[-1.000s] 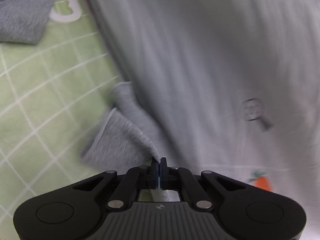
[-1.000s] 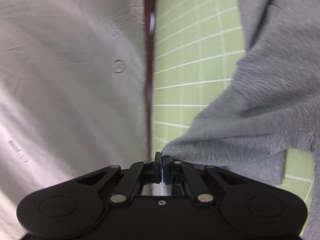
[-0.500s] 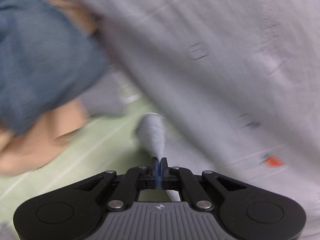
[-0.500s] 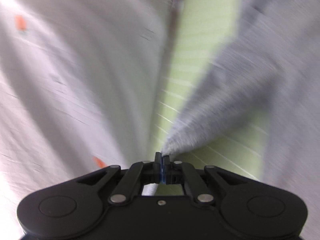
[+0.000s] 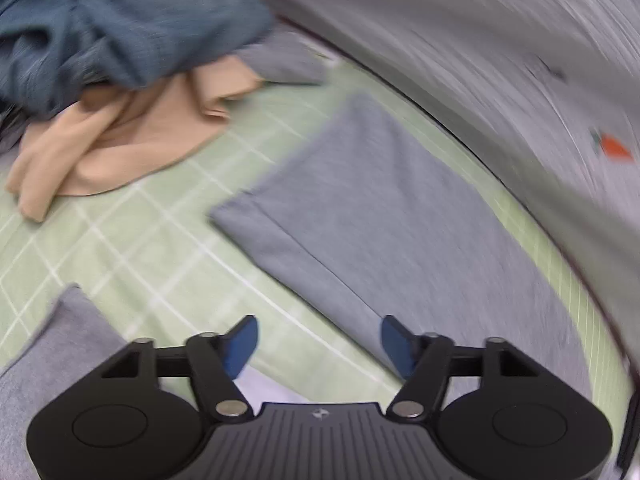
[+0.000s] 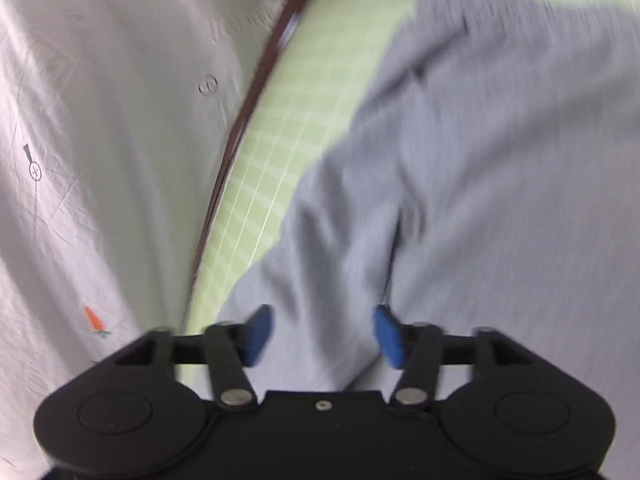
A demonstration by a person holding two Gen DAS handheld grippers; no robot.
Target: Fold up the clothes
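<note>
2 grippers (image 5: 318,346) (image 6: 322,334) now opening (gray garment (image 5: 360,216) released)

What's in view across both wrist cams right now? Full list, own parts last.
grey garment: one, grey, flat on the mat ahead of the left claw; in the right wrist view grey cloth also lies under the right claw.
tan cloth: one, beige, crumpled at upper left.
blue cloth: one, dark blue-grey, heaped partly on the tan cloth.
grey cloth: one piece, lower left edge; whether it belongs to the garment is unclear.
mat: one, light green with white grid.
sheet: one, pale grey with small prints, beside the mat.
left claw: one, black with blue pads, jaws opening, nothing pinched.
right claw: one, same, jaws opening over grey cloth.
</note>
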